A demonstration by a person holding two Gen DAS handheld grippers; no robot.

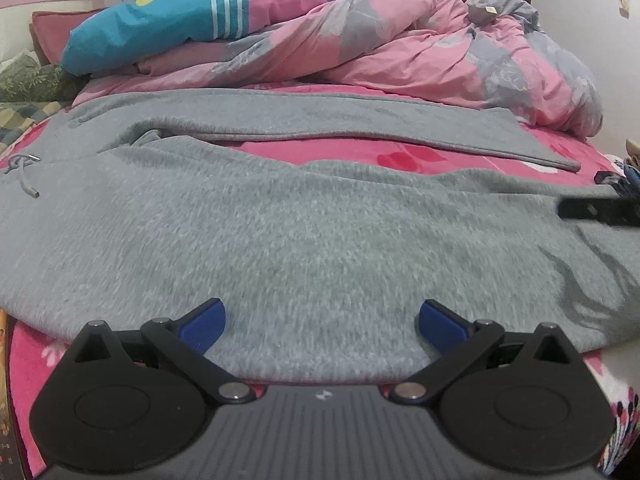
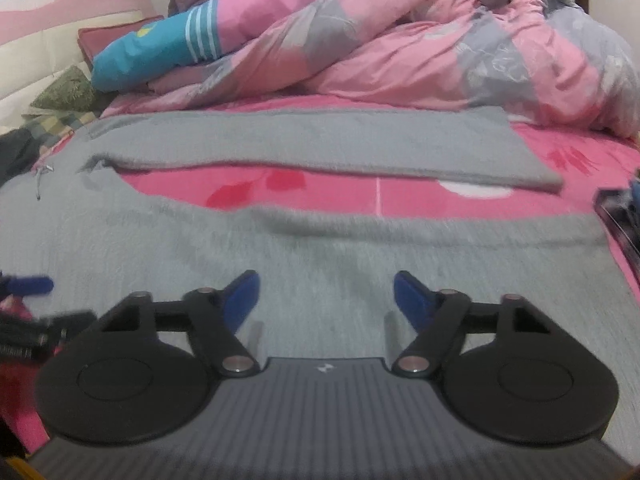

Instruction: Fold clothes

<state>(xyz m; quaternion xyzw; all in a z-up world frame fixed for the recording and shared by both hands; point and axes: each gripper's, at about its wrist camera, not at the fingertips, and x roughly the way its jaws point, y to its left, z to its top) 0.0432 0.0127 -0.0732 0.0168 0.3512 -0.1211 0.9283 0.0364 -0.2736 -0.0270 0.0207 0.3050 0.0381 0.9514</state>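
The grey fleece sweatpants (image 1: 280, 220) are soft matt cloth with a fuzzy, napped surface, and their grey drawstring (image 1: 22, 172) ends in small shiny metal tips. Under them, the bright pink patterned bed sheet (image 1: 360, 152) is smooth matt fabric. The pink and grey quilted duvet (image 1: 440, 52) behind is thin, crinkled woven cloth with a faint sheen. The left claw (image 1: 322, 322) has matt black plastic arms, blue fingers (image 1: 202, 324) of dull plastic or rubber, polished metal pivot pins and a ribbed dark grey body. The right claw (image 2: 324, 296) looks the same.
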